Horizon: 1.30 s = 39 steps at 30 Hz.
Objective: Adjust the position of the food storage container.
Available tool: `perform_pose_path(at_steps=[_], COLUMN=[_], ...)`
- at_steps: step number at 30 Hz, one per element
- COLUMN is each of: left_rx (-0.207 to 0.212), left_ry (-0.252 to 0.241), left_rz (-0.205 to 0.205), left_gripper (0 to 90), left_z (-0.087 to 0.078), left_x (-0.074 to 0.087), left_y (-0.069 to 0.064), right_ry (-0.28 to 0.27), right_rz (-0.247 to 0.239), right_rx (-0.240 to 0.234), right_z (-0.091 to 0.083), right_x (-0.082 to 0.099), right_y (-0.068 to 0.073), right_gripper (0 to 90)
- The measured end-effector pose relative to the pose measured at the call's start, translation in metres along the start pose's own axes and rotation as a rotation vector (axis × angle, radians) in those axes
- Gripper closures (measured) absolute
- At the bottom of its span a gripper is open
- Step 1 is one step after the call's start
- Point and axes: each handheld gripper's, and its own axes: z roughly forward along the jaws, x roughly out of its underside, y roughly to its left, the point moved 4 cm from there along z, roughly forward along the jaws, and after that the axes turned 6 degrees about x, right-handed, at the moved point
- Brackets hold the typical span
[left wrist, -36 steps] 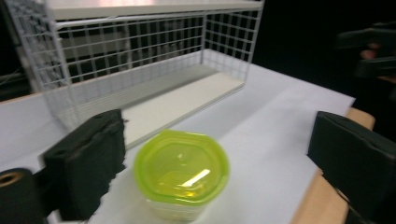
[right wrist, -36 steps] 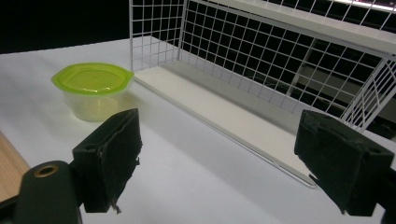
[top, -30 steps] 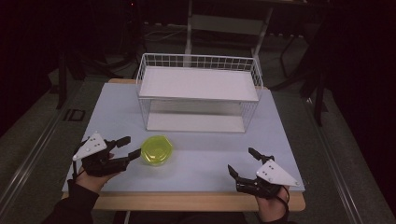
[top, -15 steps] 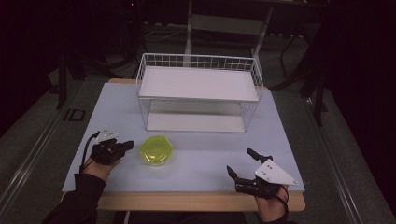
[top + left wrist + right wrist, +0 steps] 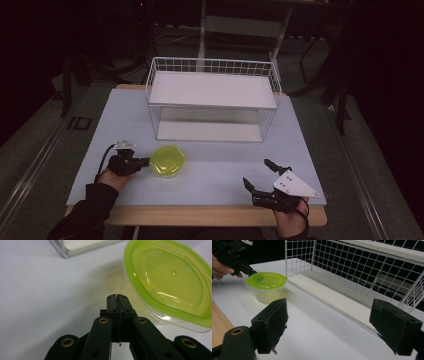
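Two tools: left tool (image 5: pixel 146 161) closed beside green container (image 5: pixel 167 160), right tool (image 5: pixel 259 176) agape.

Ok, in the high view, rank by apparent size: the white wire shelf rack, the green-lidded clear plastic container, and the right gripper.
1. White wire shelf rack, clearly largest.
2. Right gripper.
3. Green-lidded clear plastic container.
The last two look close, and the gripper sits nearer the camera, so that order is unsure.

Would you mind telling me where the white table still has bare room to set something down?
Bare: between the green-lidded clear tub and the right gripper, and both sides of the white wire rack. Crowded: by the left gripper.
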Motion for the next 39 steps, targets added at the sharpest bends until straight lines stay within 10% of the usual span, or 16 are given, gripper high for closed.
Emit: perform_pose_path(at_steps=[14, 29, 39], left_rx=[0.042, 0.185, 0.132], left_ry=[0.044, 0.093, 0.050], left_rz=[0.015, 0.089, 0.055], left_gripper=[89.9, 89.8, 89.8], left_z=[0.011, 0.029, 0.025], left_x=[0.004, 0.004, -0.005], left_y=[-0.009, -0.054, -0.042], right_ry=[0.004, 0.008, 0.010], right_rz=[0.004, -0.004, -0.002], right_rx=[-0.001, -0.001, -0.002], right_z=[0.000, 0.000, 0.000], right_x=[0.000, 0.001, 0.001], right_y=[0.000, 0.000, 0.000], right_gripper=[14.8, 14.8, 14.8])
